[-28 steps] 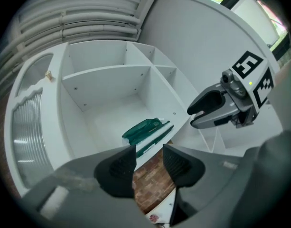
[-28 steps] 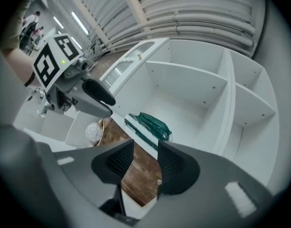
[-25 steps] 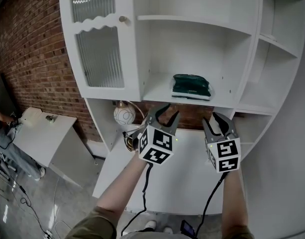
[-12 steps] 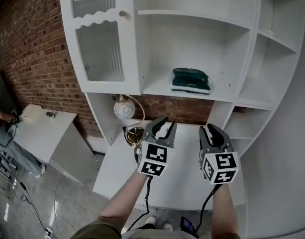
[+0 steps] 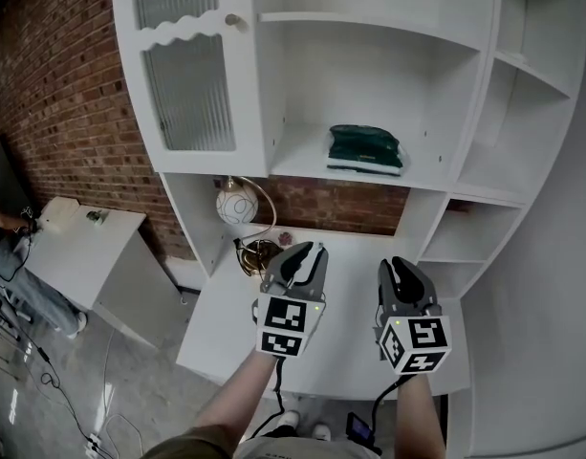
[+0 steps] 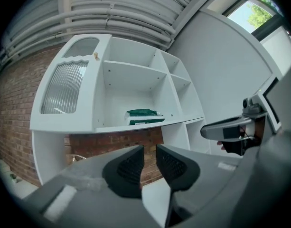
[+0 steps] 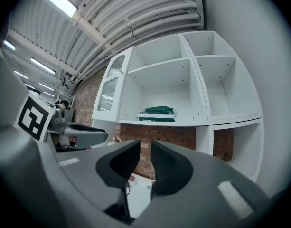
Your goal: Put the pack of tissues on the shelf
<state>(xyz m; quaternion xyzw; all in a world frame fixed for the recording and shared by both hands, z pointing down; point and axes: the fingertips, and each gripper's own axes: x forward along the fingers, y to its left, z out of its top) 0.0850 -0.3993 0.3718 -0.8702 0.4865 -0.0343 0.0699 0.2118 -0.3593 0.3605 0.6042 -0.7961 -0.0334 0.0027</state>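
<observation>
The green pack of tissues (image 5: 365, 149) lies flat on the middle shelf (image 5: 302, 172) of the white shelf unit, with nothing touching it. It also shows in the left gripper view (image 6: 144, 116) and the right gripper view (image 7: 158, 113). Both grippers hang well below and in front of it, over the white desktop. My left gripper (image 5: 305, 256) (image 6: 150, 152) has just been closing; a narrow gap remains and nothing is between the jaws. My right gripper (image 5: 400, 273) (image 7: 145, 148) has likewise been closing, with a slim empty gap.
A ribbed glass cabinet door (image 5: 187, 94) stands left of the shelf. Under it, a round globe lamp (image 5: 233, 206) sits at the back of the white desktop (image 5: 355, 299) against the brick wall. Open side compartments (image 5: 484, 161) are at the right. A low white table (image 5: 82, 256) stands far left.
Both grippers have come down and back from the shelf toward the desktop's front. Their jaws have narrowed from wide apart to a slim gap. The tissue pack has not moved.
</observation>
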